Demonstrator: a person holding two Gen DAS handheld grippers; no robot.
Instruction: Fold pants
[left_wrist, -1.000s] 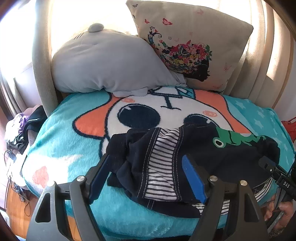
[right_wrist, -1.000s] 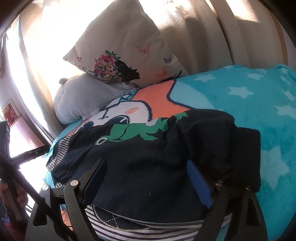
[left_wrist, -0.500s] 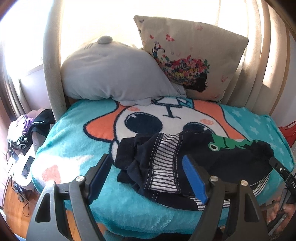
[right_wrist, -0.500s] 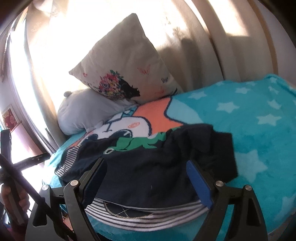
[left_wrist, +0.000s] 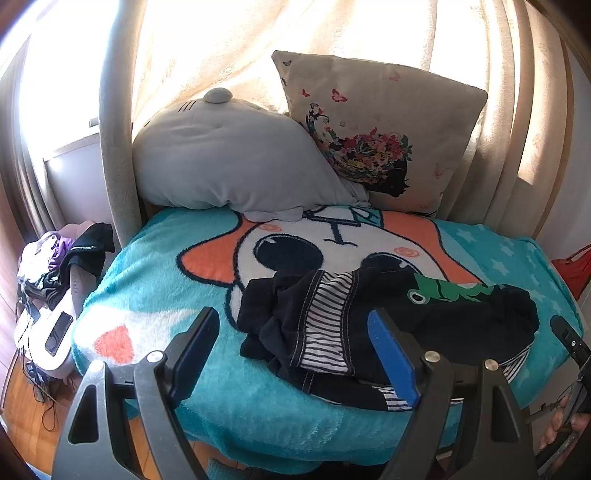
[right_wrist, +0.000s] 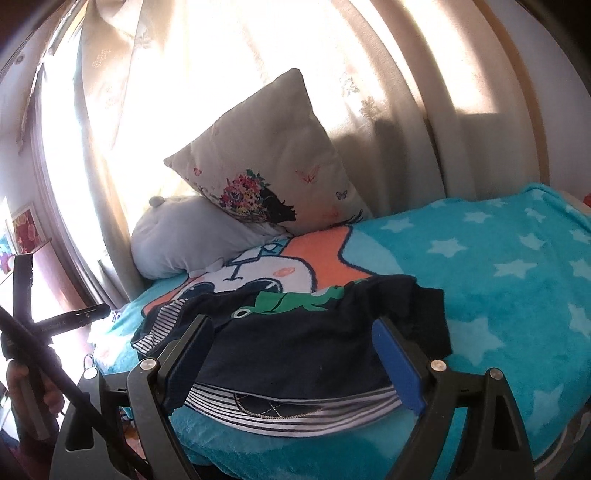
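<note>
Dark navy pants with a striped lining and a green frog patch lie crumpled near the front edge of a turquoise cartoon blanket. They also show in the right wrist view. My left gripper is open and empty, held back from the bed above its front edge, the pants' left end between its fingers in view. My right gripper is open and empty, in front of the striped waistband.
A grey plush pillow and a floral cushion lean against curtains at the back. A pile of clothes and a phone sit left of the bed. Wooden floor lies below. A red item is at the right.
Both grippers have pulled back and up from the pants, which look smaller and farther now. Both stay open. The pants have not moved.
</note>
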